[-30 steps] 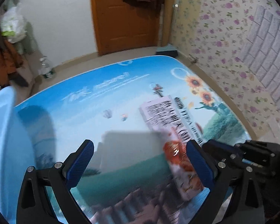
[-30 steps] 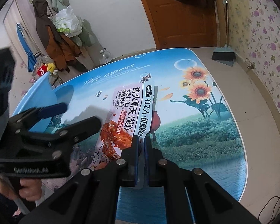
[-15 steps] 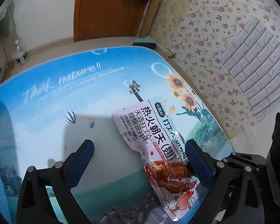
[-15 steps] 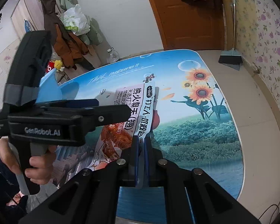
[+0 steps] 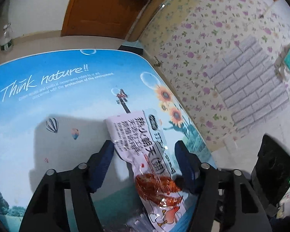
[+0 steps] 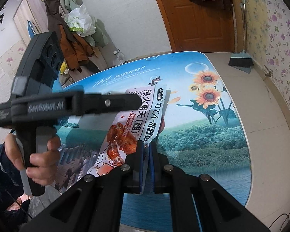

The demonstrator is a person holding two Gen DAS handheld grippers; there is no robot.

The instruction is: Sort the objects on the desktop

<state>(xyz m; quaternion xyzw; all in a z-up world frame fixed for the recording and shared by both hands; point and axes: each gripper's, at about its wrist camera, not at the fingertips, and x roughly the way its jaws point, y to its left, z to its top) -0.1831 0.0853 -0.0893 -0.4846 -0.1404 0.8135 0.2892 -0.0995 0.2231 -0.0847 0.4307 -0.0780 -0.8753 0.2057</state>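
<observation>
While the right gripper (image 6: 146,150) pinches the near edge of a white plastic snack pouch with red chicken-wing print and black Chinese lettering (image 6: 137,123), its blue-padded fingers (image 6: 139,160) sit fully closed on the film. Pouch is lifted at that edge, slanting up and away over the tabletop (image 6: 212,141), a rounded surface printed with blue sky, sunflowers and a green forest; whether its far end touches the surface, can't tell.

Left gripper (image 5: 143,162) comes in from the left side, fingers closing around the pouch's middle. In the left wrist view the pouch (image 5: 145,154) lies between the two blue pads (image 5: 104,162); left pad is right at the pouch's edge, right pad just beside the other edge, no clear squeeze visible. Right wrist view shows the left gripper's black body (image 6: 67,104) crossing in front of the pouch's upper part, held by a person's hand (image 6: 38,160) in a dark sleeve.

Behind the tabletop: orange wooden door (image 6: 199,19), dustpan brush (image 6: 240,60) on the floor, clear water bottle (image 6: 118,58), coats and a white plastic bag (image 6: 79,21) piled by the white wall. Floral wallpaper (image 5: 212,48) on the right.
</observation>
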